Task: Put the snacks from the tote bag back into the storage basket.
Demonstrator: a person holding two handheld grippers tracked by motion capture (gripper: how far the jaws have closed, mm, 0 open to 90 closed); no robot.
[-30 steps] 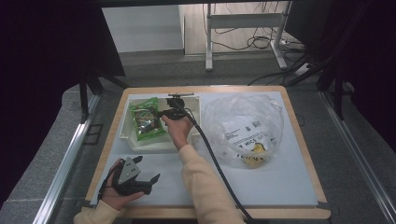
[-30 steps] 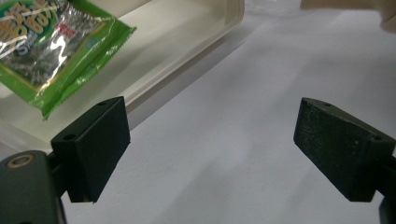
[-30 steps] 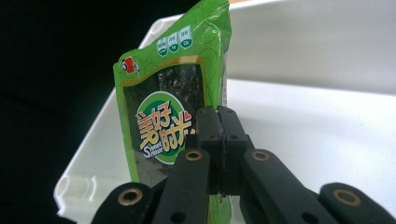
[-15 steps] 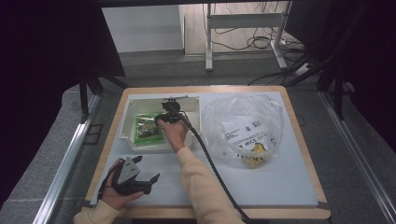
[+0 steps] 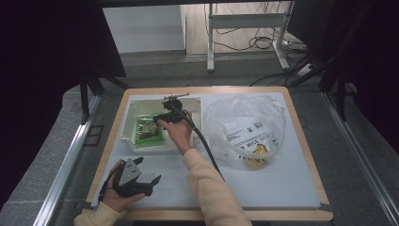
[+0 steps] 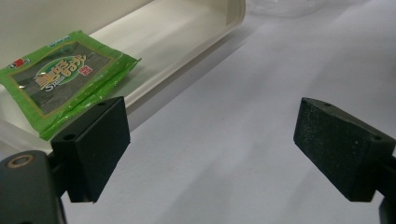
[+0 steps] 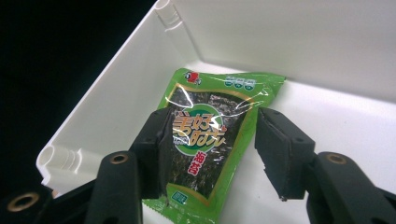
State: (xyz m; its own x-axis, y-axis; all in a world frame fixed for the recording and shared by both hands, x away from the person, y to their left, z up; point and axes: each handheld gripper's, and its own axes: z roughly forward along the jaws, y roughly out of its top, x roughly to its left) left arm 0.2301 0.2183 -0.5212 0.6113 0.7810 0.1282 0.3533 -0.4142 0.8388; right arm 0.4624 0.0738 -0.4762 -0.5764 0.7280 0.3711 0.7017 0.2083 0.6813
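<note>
1. Clearly, in the high view the right gripper (image 5: pixel 168 114) reaches into the white tray (image 5: pixel 128 126), over the green seaweed packet (image 5: pixel 148 128); the left gripper (image 5: pixel 133 179) rests near the table's front edge.
2. In the left gripper view its jaws stand wide apart, empty.
3. In the right gripper view the jaws flank the packet, not closed yet; I judge that the next move is to close on it.

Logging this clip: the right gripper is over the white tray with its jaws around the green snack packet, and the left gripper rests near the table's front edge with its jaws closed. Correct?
One detail is wrong: the left gripper has its jaws wide apart with nothing between them, as the left gripper view shows. The rest holds: the right gripper is over the white tray with its jaws around the green snack packet, and the left rests near the table's front edge.
</note>
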